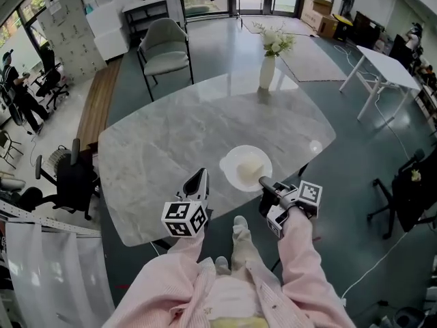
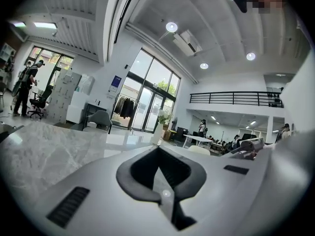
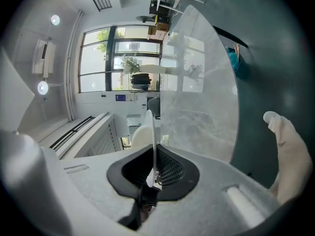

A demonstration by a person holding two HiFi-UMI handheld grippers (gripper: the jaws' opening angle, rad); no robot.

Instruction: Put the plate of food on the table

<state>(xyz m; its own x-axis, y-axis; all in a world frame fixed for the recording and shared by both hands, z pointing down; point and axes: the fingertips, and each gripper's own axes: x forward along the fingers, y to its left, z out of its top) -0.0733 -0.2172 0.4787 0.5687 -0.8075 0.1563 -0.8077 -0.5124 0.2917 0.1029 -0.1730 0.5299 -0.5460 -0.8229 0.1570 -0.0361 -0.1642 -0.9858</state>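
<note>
**A:** Any print worth reading off?

**B:** Little. The cubes (image 1: 184, 219) on both tools carry black-and-white square markers. A blue sign (image 2: 115, 81) hangs beside the glass doors (image 2: 142, 104), but its lettering is too small to read.

**A:** Where is the plate?

**B:** The white plate (image 1: 246, 168) sits over the near edge of the bench (image 1: 171, 135), with a pale mound of food (image 1: 250, 164) on it. I cannot tell whether it rests on the stone or hangs just above.

**A:** And the tools?

**B:** The right tool (image 1: 263, 183) is clenched on the plate's near rim. In its own view the rim (image 3: 153, 132) runs edge-on between the pads. The left tool (image 1: 198, 176) is just beside the plate, on its left, with its jaws pressed together on nothing (image 2: 157, 154).

**A:** The surface?

**B:** It is pale grey marble with soft veining, polished enough to mirror the windows. At the far end a white vase (image 1: 267, 72) holds white flowers (image 1: 276, 41).

**A:** The room?

**B:** A high, white open hall with round ceiling lights (image 2: 171, 27) and a railed gallery (image 2: 236, 98). The floor (image 1: 382, 149) is dark and glossy. A grey chair (image 1: 164, 50) stands beyond the bench, a pale rug (image 1: 311, 57) lies behind the vase, and a smaller white bench (image 1: 382, 67) stands to the right. Pink sleeves (image 1: 300, 251) reach down to the tools.
</note>
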